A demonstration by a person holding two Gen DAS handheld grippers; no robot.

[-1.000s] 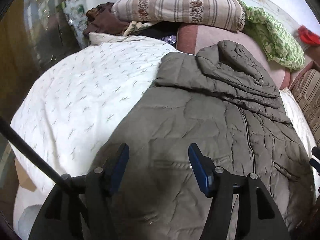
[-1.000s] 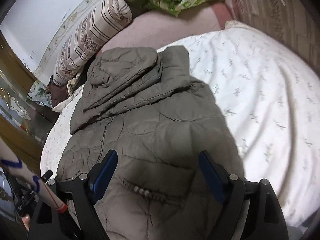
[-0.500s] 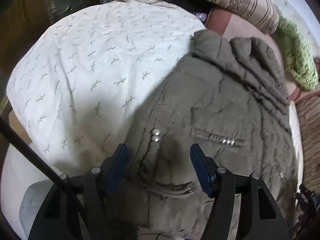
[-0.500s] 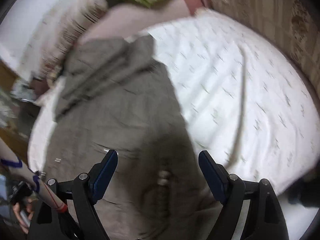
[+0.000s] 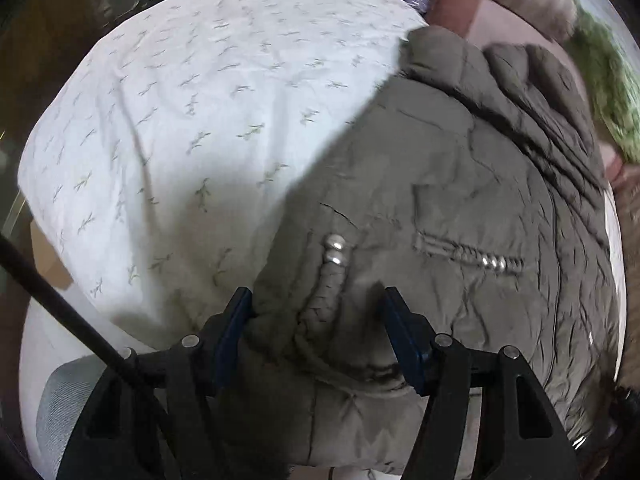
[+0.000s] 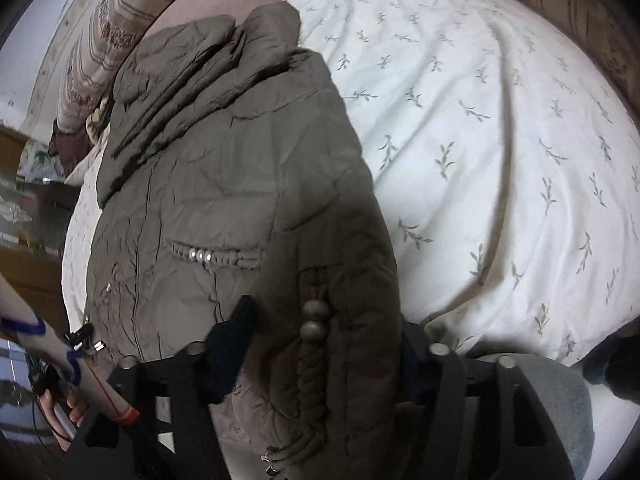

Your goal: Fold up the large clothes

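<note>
A large grey-brown padded jacket [image 5: 460,200] lies on the bed, hood toward the pillows; it also shows in the right wrist view [image 6: 224,168]. My left gripper [image 5: 320,324] is open, its blue pads either side of the jacket's lower left hem by a cuff with two metal beads [image 5: 335,249]. My right gripper [image 6: 324,344] is open around the lower right hem by a cuff with two round beads [image 6: 315,320]. The right finger of the right gripper is partly hidden behind the fabric.
The bed has a white sheet with small leaf sprigs [image 5: 192,128] [image 6: 500,140]. A striped pillow [image 6: 116,20] and a green blanket [image 5: 608,92] lie at the head. A wooden cabinet [image 6: 24,240] stands left of the bed. A striped headboard or sofa [image 6: 580,0] is at the right.
Both grippers have dropped toward the jacket's bottom hem. The hem and cuffs now sit between the open fingers of each gripper; a second ago the grippers hovered higher over the jacket's body.
</note>
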